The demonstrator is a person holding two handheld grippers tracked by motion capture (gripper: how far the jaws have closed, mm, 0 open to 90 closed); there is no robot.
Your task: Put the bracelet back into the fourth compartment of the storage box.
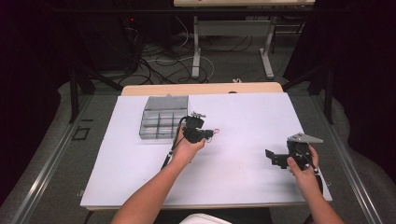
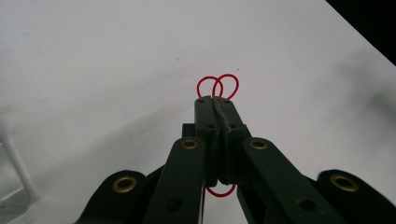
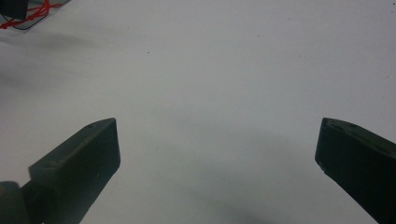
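My left gripper (image 2: 217, 109) pinches thin, glossy red rubber bands (image 2: 217, 87), their loops curling out; my right gripper (image 3: 217, 149) gapes wide over matte white table (image 1: 243, 121).

Red rubber bands (image 2: 217, 87): thin, bright red loops, at least two, bunched together and pinched flat between the closed jaws of the left gripper (image 2: 215, 105). Two rounded loops stand out past the jaw tips, overlapping side by side; a short arc of the same red hangs out below the pads, nearer the gripper body. In the high view the bands (image 1: 215, 132) show as a small red speck at the jaw tips, above the white table sheet (image 1: 243, 140), about mid-depth and left of centre, well apart from every edge.
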